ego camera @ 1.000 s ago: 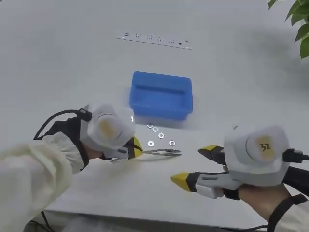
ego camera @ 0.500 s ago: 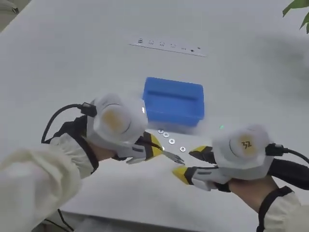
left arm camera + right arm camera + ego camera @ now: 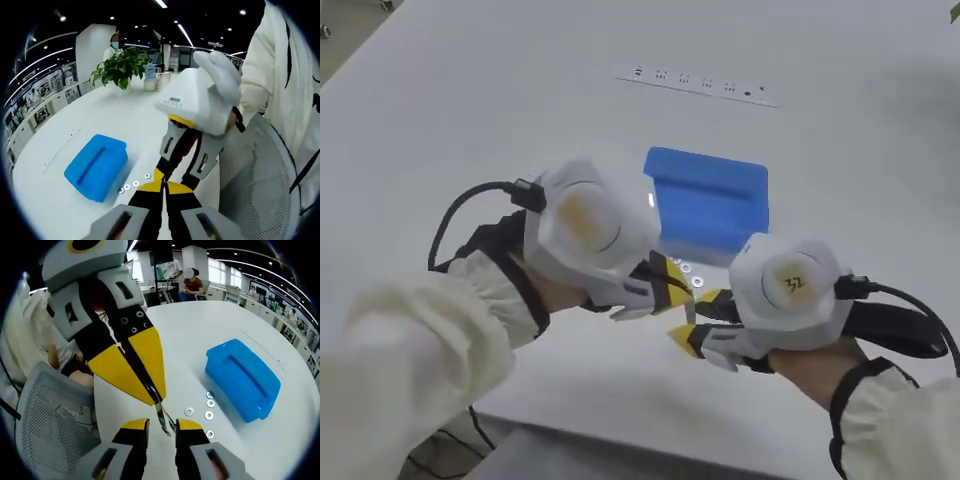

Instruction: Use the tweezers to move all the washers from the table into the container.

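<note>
Clamping left claw: clenched on the tweezers, yellow tips pressed together in the left gripper view; held at 9 o'clock of the right claw in the head view, with a cream sleeve behind it at 8 o'clock.
Tweezers: thin dark metal, sticking out past the left claw's tips and angled toward 3 o'clock in the head view; points lying in the gap between the right claw's yellow tips in the right gripper view.
Washers: small silver rings lying flat on the white bench in a loose cluster; at 12 o'clock of the two claws in the head view, just beside the container's near wall and outside it.
Container: blue, rectangular, open-topped; at 12 o'clock of the claws, just beyond the washers.
Power strip: white, at 12 o'clock beyond the container, well apart from it.
Right claw: released, yellow tips apart on either side of the tweezers' points; cannot tell whether either tip touches the metal; tips facing 9 o'clock toward the left claw, "32" on its round top.
Mesh chair back: grey, at 8 o'clock in the right gripper view.
Plant: green and leafy, at 11 o'clock in the left gripper view, at the far end of the bench.
</note>
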Tool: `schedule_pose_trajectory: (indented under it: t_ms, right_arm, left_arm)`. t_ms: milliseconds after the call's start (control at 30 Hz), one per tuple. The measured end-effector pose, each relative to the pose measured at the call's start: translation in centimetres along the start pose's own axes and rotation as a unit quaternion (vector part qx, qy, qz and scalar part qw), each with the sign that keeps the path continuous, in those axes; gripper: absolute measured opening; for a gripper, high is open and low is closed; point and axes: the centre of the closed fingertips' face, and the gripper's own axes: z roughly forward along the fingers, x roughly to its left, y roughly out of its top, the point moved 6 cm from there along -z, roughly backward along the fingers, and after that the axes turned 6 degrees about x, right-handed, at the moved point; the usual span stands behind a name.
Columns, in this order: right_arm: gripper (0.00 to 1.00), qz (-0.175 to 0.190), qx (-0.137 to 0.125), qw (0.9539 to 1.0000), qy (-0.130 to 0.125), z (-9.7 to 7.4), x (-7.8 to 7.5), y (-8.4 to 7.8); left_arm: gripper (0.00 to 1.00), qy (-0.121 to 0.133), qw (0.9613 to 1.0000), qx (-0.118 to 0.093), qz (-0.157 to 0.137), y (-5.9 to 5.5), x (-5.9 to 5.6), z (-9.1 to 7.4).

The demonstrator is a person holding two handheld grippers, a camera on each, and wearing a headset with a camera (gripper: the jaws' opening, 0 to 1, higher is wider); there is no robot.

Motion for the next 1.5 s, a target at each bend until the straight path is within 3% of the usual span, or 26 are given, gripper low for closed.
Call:
schedule_pose_trajectory:
  t_ms: [400, 633, 667, 800, 933, 967, 1233, 1500]
  right_arm:
    - [0.08, -0.017, -0.008, 0.9998, -0.007, 0.0, -0.5, 1.0]
    - [0.06, -0.022, -0.009, 0.9997, -0.007, 0.2, -0.5, 1.2]
    - [0.06, -0.024, -0.011, 0.9996, -0.01, 0.2, -0.6, 1.2]
    - [0.05, -0.018, -0.012, 0.9997, -0.009, 0.2, -1.0, 1.2]
    - [0.05, 0.003, -0.018, 0.9998, -0.008, 0.0, -1.6, 1.3]
    - [0.05, 0.003, -0.02, 0.9998, -0.011, -0.1, -1.8, 1.3]
    - [0.05, 0.002, -0.025, 0.9995, -0.019, -0.4, -2.8, 1.7]
    - [0.06, 0.005, -0.028, 0.9995, -0.015, 0.0, -3.6, 1.9]
  left_arm:
    - [0.0, 0.013, 0.9998, 0.001, 0.016, 0.8, 0.2, -0.5]
    - [0.0, 0.028, 0.9994, -0.004, 0.018, 0.6, 0.4, -0.4]
    - [0.0, 0.041, 0.999, -0.014, 0.016, 0.6, 0.5, -0.4]
    - [0.0, 0.051, 0.9983, -0.024, -0.017, 0.2, 0.6, -0.4]
    - [0.16, 0.049, 0.9964, -0.038, -0.058, -0.6, 0.5, -0.7]
    - [0.18, 0.059, 0.9946, -0.037, -0.077, -0.9, 0.5, -0.8]
    - [0.47, 0.058, 0.9922, -0.029, -0.106, -2.9, -0.9, -0.8]
    - [0.7, 0.069, 0.9851, -0.019, -0.156, -4.8, -1.4, -0.5]
